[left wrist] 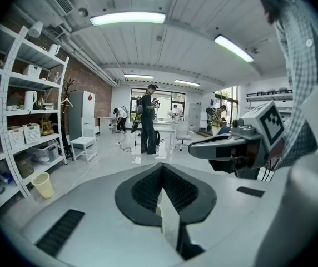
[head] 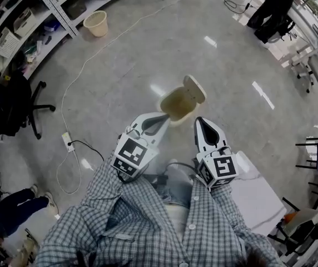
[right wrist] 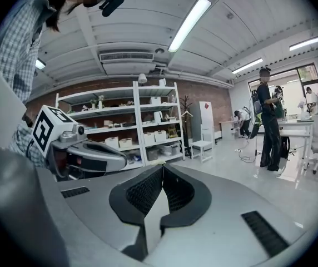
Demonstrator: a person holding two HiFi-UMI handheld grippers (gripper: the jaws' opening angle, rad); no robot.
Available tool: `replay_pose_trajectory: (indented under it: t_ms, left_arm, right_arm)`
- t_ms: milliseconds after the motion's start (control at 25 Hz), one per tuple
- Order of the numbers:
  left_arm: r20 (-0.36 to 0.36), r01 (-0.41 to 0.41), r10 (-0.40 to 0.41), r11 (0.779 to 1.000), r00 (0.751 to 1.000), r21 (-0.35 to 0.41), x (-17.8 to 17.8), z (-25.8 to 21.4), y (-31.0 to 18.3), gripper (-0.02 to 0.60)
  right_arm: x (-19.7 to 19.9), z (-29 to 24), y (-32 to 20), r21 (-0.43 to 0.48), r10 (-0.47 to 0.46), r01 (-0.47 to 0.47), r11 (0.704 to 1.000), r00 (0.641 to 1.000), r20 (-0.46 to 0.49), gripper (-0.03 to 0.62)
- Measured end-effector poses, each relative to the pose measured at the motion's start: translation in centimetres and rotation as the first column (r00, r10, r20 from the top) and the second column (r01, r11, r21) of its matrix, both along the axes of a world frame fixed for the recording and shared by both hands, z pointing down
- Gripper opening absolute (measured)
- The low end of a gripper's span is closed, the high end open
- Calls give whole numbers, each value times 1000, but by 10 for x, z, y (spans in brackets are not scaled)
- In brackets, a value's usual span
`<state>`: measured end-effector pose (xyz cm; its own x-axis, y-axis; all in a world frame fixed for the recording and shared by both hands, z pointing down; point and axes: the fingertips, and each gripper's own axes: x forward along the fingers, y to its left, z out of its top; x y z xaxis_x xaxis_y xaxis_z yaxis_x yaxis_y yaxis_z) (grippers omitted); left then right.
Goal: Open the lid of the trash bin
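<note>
Open-lidded trash bin (head: pixel 180 115) on the floor (head: pixel 125 54), just beyond left gripper (head: pixel 160 118) and right gripper (head: pixel 199 122).

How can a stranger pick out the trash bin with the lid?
On the grey floor, look just ahead of the left tool and the right tool that the person holds. The trash bin stands there alone, beige, its rounded lid tipped up. The other beige basket, beside the shelves, has no lid.

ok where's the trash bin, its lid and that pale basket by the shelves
trash bin (head: pixel 182 103), head view, on its tan inside wall
lid (head: pixel 195 89), head view, on the middle of the raised lid
pale basket (head: pixel 97 24), head view, on its side wall
</note>
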<state>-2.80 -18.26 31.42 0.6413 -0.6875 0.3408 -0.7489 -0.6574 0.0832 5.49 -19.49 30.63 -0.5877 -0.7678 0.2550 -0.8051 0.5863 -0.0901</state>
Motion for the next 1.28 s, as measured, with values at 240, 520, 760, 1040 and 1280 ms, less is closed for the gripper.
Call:
replay_pose_trajectory:
  t_ms: [240, 520, 760, 1040, 1280]
  left_arm:
    - [-9, 36, -36, 999, 999, 31, -8, -15, -7, 5]
    - [-24, 46, -45, 998, 999, 41, -12, -20, -6, 5]
    - [-36, 54, -53, 998, 998, 27, -13, -18, -3, 5]
    - [-37, 57, -56, 998, 998, 23, -10, -17, -2, 5]
    - [-38, 58, -57, 998, 998, 20, -10, -16, 0, 5]
  right_arm:
    - [-10, -17, -7, 35, -23, 22, 999, 1000, 16, 20]
    - [-16, -25, -7, 59, -26, 25, 998, 1000, 16, 20]
    - [-13, -21, -1, 44, -23, 22, 999, 1000, 9, 20]
    - [-7, -18, -1, 35, -20, 20, 999, 1000, 0, 20]
    - [-7, -17, 2, 28, -27, 27, 999, 1000, -6, 20]
